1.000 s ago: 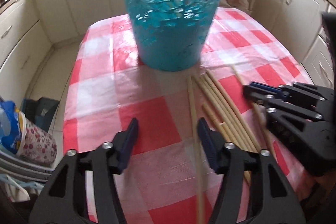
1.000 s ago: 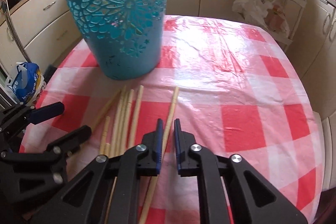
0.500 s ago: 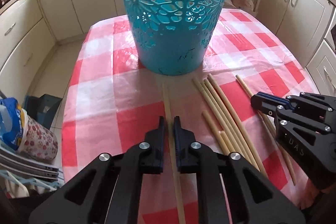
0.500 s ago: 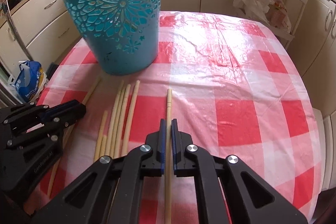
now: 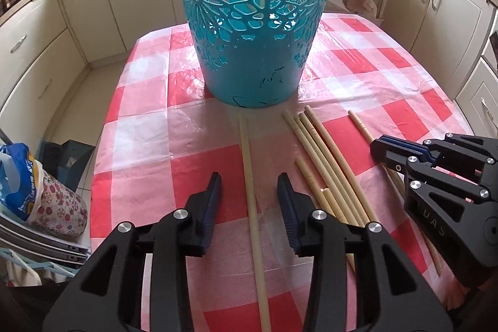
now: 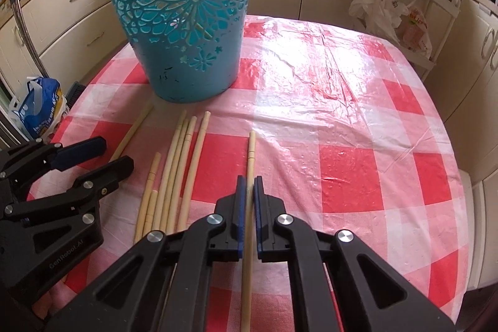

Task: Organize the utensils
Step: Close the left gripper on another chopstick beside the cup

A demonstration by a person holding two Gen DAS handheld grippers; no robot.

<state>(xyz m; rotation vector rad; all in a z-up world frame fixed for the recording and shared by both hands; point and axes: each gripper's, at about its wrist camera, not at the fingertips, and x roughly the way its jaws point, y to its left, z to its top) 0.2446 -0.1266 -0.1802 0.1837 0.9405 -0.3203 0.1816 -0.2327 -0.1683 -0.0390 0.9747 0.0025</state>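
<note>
Plainly the right gripper (image 6: pixel 249 201) pinches one chopstick (image 6: pixel 251 151) far down its shaft, so it may swivel or slip when raised; the left gripper (image 5: pixel 249 201), jaws just parted, straddles another (image 5: pixel 249 164) untouched, seemingly flat beside the basket (image 5: pixel 252 21).

"genrobot.ai" printed in small grey letters on the black body of the left gripper (image 6: pixel 93 159), seen from the right wrist. the right gripper (image 5: pixel 378 147) body shows only "uas", partial. blue bag (image 6: pixel 40 111) print unreadable.
</note>
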